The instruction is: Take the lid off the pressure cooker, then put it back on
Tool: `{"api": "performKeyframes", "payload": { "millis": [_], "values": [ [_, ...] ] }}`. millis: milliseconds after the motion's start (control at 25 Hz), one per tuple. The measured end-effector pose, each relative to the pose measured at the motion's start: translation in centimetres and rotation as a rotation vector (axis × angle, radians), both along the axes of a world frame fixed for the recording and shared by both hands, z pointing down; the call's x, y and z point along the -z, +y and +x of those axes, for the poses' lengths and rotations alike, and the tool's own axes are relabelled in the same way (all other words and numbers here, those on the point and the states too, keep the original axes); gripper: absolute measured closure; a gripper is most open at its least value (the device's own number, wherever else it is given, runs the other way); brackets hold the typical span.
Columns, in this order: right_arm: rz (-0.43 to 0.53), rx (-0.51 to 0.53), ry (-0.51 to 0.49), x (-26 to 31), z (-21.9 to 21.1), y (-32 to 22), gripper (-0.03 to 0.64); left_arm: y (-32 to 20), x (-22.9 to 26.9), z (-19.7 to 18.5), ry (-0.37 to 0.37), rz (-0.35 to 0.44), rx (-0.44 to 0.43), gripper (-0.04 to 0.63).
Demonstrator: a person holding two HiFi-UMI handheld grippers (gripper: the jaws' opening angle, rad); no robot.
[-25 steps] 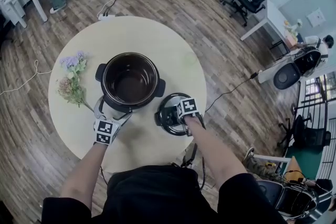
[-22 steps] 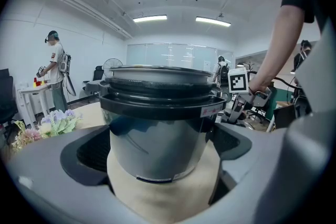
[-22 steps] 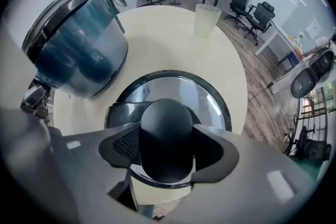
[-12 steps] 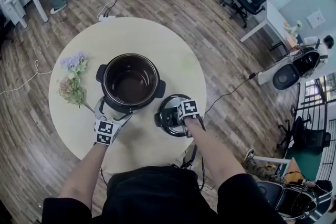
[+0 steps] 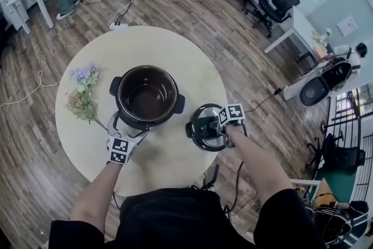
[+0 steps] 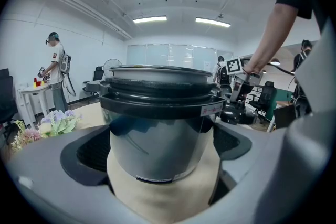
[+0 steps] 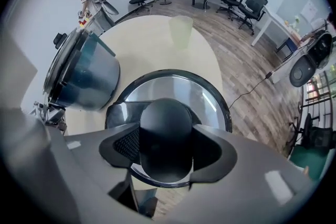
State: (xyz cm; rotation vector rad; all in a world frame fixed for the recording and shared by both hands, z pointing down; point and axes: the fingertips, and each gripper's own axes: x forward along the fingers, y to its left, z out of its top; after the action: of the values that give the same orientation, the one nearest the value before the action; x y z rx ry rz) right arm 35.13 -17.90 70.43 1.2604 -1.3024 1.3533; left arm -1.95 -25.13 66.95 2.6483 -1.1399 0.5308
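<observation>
Lid (image 5: pixel 202 132) off the pressure cooker (image 5: pixel 145 95), held out to the cooker's right at the tabletop (image 5: pixel 163 44) edge, partly over the wood floor. Right tongs (image 7: pixel 166 147) point down, clamped on the lid's black knob (image 7: pixel 165 118), one jaw on each side of it. Cooker open, dark inner pot showing, standing upright near the middle of the round tabletop. Left tongs (image 5: pixel 126 127) low at the cooker's near side, jaws spread wide with the lower body of the cooker between them; cannot tell whether the pads press on it. Bunch of flowers (image 5: pixel 81 93) lying to the cooker's left, near but apart
</observation>
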Motion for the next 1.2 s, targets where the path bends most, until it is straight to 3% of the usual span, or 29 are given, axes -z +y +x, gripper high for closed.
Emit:
{"api": "performKeyframes", "payload": {
  "millis": [240, 440, 600, 760, 1000, 1200],
  "values": [
    [0.051, -0.024, 0.031, 9.1, 4.7, -4.0, 0.331, 0.3, -0.1, 0.0, 0.008, 0.0, 0.003, 0.006],
    [0.116, -0.041, -0.009, 18.7, 4.1, -9.6, 0.331, 0.3, 0.3, 0.1, 0.008, 0.004, 0.004, 0.006],
    [0.177, 0.042, -0.024, 24.8, -0.6, -14.8, 0.331, 0.1, 0.4, 0.2, 0.013, 0.008, 0.005, 0.006],
    [0.221, 0.149, -0.041, 27.1, -7.5, -18.8, 0.331, 0.1, 0.3, 0.4, 0.017, 0.01, 0.002, 0.006],
    [0.198, 0.264, -0.105, 25.3, -18.8, -20.8, 0.331, 0.1, 0.5, 0.4, 0.019, 0.009, 0.002, 0.006],
    [0.114, 0.328, -0.089, 21.7, -25.2, -20.2, 0.331, 0.1, 0.5, 0.3, 0.024, 0.011, 0.005, 0.006]
  ]
}}
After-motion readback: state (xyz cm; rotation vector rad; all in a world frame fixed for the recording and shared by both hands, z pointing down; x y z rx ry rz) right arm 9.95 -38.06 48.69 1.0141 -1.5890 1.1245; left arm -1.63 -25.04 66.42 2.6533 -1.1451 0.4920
